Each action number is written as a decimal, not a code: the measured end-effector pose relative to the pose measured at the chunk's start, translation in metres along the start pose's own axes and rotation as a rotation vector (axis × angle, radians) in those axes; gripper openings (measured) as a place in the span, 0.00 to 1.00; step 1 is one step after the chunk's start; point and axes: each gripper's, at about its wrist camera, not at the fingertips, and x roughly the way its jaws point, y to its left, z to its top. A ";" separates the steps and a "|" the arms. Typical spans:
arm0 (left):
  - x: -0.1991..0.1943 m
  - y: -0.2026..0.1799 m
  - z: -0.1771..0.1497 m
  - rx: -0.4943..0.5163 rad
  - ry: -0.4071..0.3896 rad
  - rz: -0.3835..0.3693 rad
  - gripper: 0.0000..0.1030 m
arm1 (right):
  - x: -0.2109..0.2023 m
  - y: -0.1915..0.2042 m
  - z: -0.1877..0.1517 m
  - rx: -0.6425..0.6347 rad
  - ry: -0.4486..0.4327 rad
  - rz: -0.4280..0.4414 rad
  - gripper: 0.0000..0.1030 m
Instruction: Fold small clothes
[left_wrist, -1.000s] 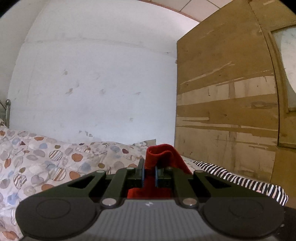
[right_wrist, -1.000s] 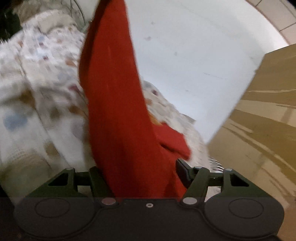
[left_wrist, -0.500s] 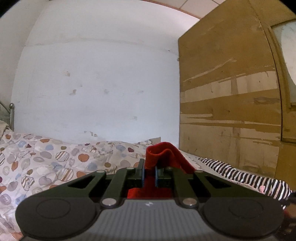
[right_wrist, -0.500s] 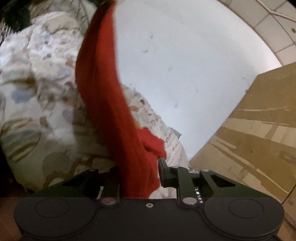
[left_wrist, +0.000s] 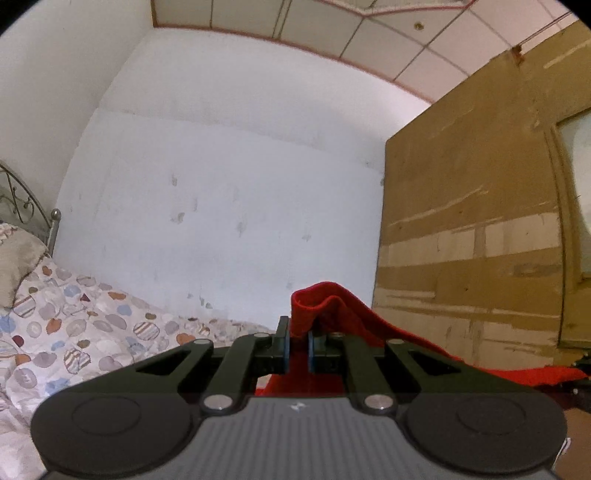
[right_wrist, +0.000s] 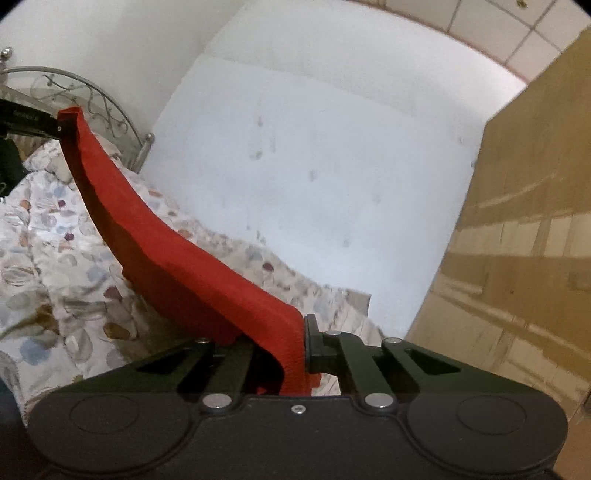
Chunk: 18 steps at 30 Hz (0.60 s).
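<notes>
Red garment (right_wrist: 162, 254) is up in the air above the bedspread (right_wrist: 55, 258), strung between both grippers like a hammock. Left gripper (left_wrist: 298, 349) is clamped on a bunched edge of it, blue pads squeezed tight with a hump of cloth poking out past the tips. Right gripper (right_wrist: 293, 352) is pinching the other end, with the fabric draped over its left finger so I can't see exactly how much cloth is actually between the fingers. In the right wrist view you can also see the left gripper's tip at the far end of the cloth, up near the metal headboard (right_wrist: 107, 107).

Stuff I'd worry about from here:

- The right-side pinch looks like it's on a rolled, doubled-up edge. If it's only catching the outer layer, any tug could let that end slip and the whole thing swings down off one hand.
- Cloth is twisted and sagging in the middle, not spread flat. Lay it on the bedspread like this and you'd get a crumpled fold instead of a clean one.
- Bedspread is lumpy and rumpled, so the garment could land wrinkled or drag the cover along.
- Pulling the hands apart too hard to flatten it could pop the left grip, since it's holding a thick wad.
</notes>
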 end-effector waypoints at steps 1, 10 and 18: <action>-0.014 -0.004 0.002 0.001 -0.010 -0.005 0.08 | -0.010 -0.001 0.004 -0.012 -0.007 0.004 0.04; -0.090 -0.027 0.013 -0.140 0.028 0.026 0.08 | -0.081 -0.013 0.038 0.014 0.031 0.074 0.04; -0.021 -0.009 0.029 -0.153 0.086 0.105 0.08 | -0.020 -0.036 0.047 0.093 0.007 0.153 0.05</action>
